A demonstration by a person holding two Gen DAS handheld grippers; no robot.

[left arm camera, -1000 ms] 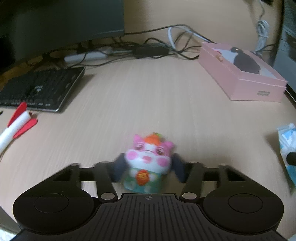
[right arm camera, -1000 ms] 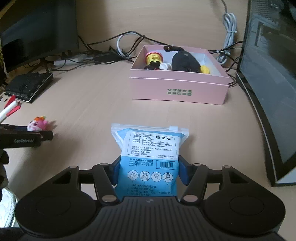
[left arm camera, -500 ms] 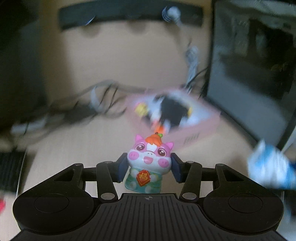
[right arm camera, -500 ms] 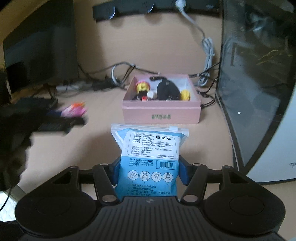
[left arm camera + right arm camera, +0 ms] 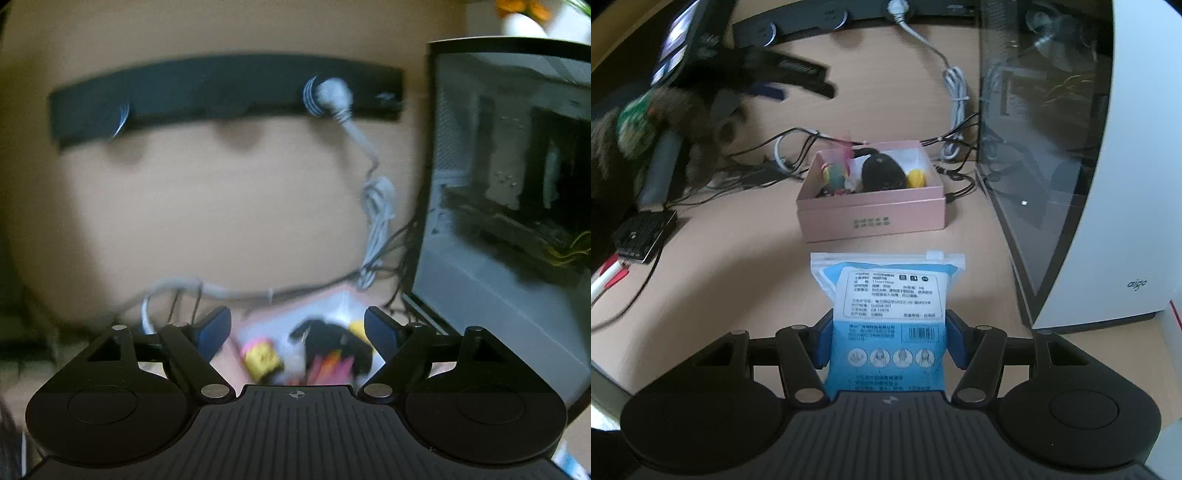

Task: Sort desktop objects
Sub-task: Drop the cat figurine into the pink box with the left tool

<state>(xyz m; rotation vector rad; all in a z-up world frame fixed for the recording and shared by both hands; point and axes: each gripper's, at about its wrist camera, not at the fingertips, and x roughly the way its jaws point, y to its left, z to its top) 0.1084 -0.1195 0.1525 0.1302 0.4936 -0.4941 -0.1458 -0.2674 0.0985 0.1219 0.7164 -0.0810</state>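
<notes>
Your left gripper point(image 5: 297, 328) hangs above the pink cardboard box point(image 5: 871, 218), its blue-padded jaws having just been opening; they stand wide apart with nothing between them. Below them, blurred, the box's white-lined inside shows a yellow toy point(image 5: 261, 357), a black rounded thing point(image 5: 332, 338) and streaks of pink and orange that are too smeared to name. From your right wrist view that same gripper appears as a dark blur at the upper left, over the desk's far left part. The desk point(image 5: 738, 251) is pale wood grain; at its left edge lie a black keyboard point(image 5: 642, 234) and a white tube with red fins point(image 5: 607, 275). The box sits near the desk's far edge, a straight-walled rectangle with small printed characters on its front; a pink and green figurine point(image 5: 837, 168) lies tilted in its left end, beside the black thing and a small yellow ball-like toy point(image 5: 916, 178). Your right gripper point(image 5: 888, 345) is clamped on a glossy plastic zip pouch point(image 5: 886, 314), blue below with a white printed label, held upright above the desk's near part. At the right edge stands a white computer case point(image 5: 1108, 184) with a dark glass side panel.
</notes>
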